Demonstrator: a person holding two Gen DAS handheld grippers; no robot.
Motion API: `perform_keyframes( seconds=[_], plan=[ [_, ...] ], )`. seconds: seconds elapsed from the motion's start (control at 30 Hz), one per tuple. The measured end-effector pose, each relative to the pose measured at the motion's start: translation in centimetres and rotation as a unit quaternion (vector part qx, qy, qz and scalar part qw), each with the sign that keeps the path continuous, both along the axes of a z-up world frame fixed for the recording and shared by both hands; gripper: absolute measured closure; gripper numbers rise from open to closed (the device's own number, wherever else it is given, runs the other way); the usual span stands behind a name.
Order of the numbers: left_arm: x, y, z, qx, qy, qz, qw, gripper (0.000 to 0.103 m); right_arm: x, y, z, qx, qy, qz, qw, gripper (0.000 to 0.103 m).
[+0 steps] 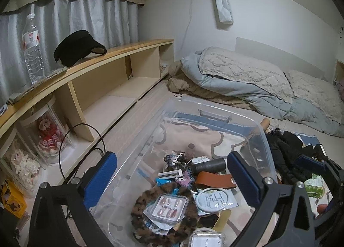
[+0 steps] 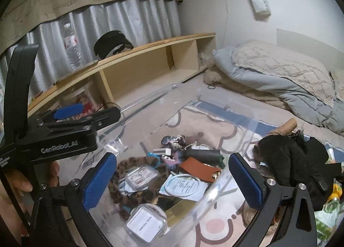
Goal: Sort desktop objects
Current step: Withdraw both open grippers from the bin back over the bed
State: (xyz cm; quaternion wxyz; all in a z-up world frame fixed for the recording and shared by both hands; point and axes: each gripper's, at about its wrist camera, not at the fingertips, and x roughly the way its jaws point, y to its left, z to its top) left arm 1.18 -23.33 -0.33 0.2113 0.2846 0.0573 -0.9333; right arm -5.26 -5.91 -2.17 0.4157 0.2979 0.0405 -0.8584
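Two hand-held grippers hover over a clear bin (image 1: 265,139) that sits on a patterned mat (image 2: 217,227) on the floor of a bedroom. The left gripper (image 1: 172,179) is released, its blue pads spread wide with nothing between them. The right gripper (image 2: 173,179) is likewise released and empty. The bin lies directly below and ahead of both grippers and already holds small things: a leopard scrunchie (image 1: 165,210), a clear nail box (image 1: 168,206), a brown leather tab (image 1: 215,179), a round packet (image 1: 215,200) and a dark roll (image 1: 209,166). Just to the right of the right gripper, outside the bin wall, a black fluffy heap (image 2: 294,161) rests on the mat, with a green packet (image 2: 332,204) beyond it at the edge of view. The likely step in hand is fetching the next loose item, probably from that heap. To do it well, swing the right gripper rightward clear of the bin rim, lower it with pads straddling one item only, and close gently so soft fabric is not dragged along.
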Motion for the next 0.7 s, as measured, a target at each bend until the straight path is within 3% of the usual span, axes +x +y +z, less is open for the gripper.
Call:
perform_keyframes(
  seconds=[0.33,0.7],
  plan=[
    [0.6,1.4,1.3,0.000,0.024,-0.015,0.9996,0.000,-0.2,3.3,1.9,-0.011,0.056,-0.049,0.997,0.000],
    [0.2,3.8,1.8,-0.014,0.030,-0.042,0.9986,0.000,-1.6,7.7,2.7,-0.003,0.074,-0.104,0.992,0.000]
  ],
)
